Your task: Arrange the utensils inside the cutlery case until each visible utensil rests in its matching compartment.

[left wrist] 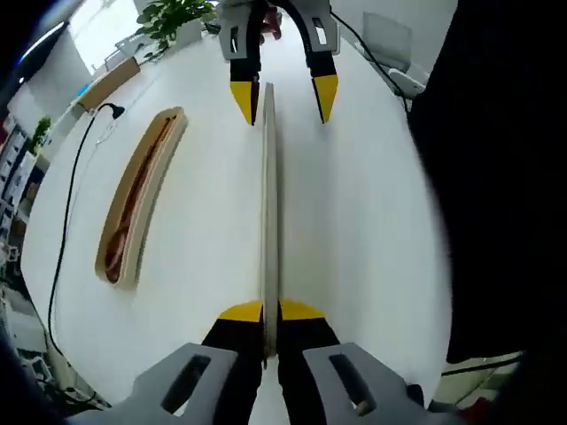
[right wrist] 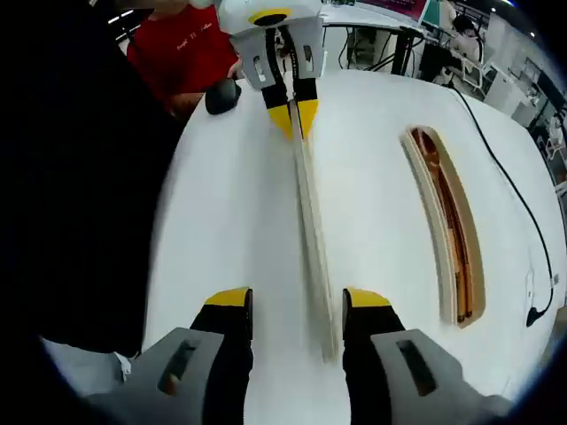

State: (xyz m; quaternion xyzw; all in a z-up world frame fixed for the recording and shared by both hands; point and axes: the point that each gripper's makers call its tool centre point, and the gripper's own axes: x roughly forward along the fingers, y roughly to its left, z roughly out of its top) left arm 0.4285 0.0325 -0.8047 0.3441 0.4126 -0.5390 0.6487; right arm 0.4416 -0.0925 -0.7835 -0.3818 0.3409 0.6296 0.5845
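Lid (left wrist: 268,204) of the case (left wrist: 140,199), a long thin wooden strip seen edge-on, hangs over the mid-tabletop (left wrist: 354,221) between us: our left gripper (left wrist: 270,312) pinches one end tight, while our right gripper (right wrist: 288,299) stands wide around the other end, not yet gripping. Case lies well apart, nearer the far edge by the cable (left wrist: 71,186), utensils inside. We judge we're handling the lid; next, we should narrow the right jaws squarely onto it.
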